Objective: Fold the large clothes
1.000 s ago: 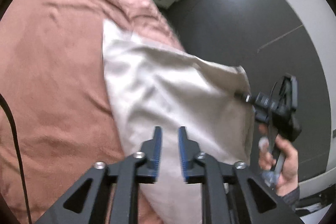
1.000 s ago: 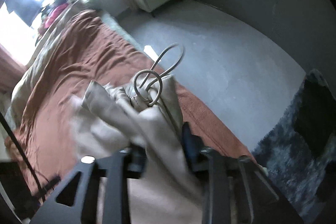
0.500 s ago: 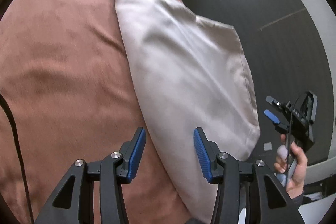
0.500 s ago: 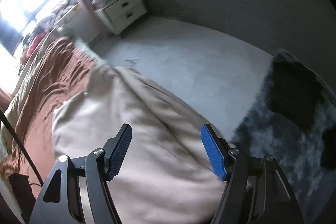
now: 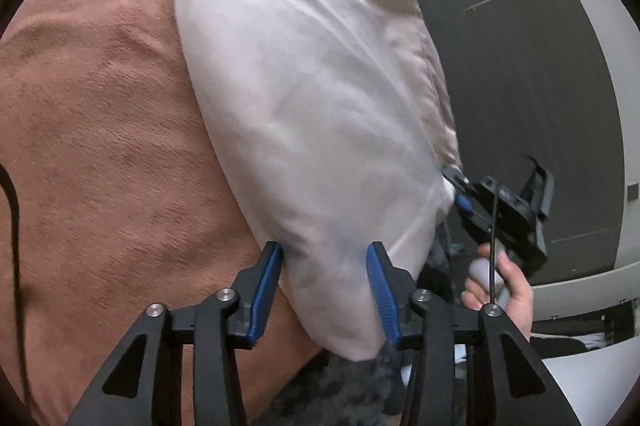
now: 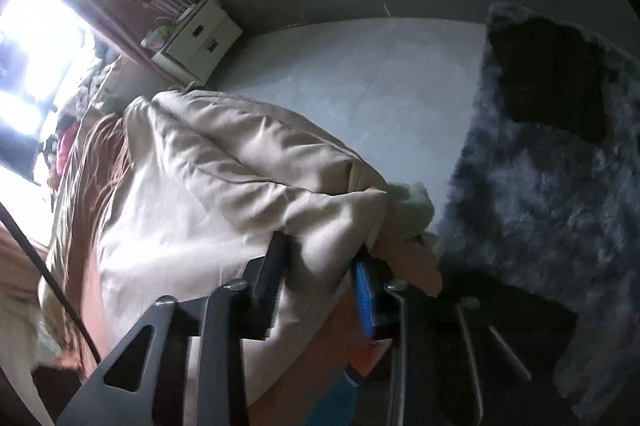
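A large beige garment (image 5: 312, 98) lies folded along the edge of a bed with a rust-brown cover (image 5: 100, 130). My left gripper (image 5: 324, 282) is open, its blue pads either side of the garment's near corner. My right gripper (image 5: 460, 186) shows in the left wrist view at the garment's right corner, held by a hand. In the right wrist view my right gripper (image 6: 320, 266) is open around a fold of the garment (image 6: 224, 186); cloth fills the gap between the fingers.
A dark shaggy rug (image 6: 552, 154) lies on the grey floor (image 6: 360, 86) beside the bed. A white drawer unit (image 6: 200, 38) stands by the far wall near a bright window. A black cable (image 5: 14, 226) runs over the bed cover at left.
Both grippers have opened and let the garment go. They then dropped lower to its near edge, and the right fingers have narrowed around a fold.
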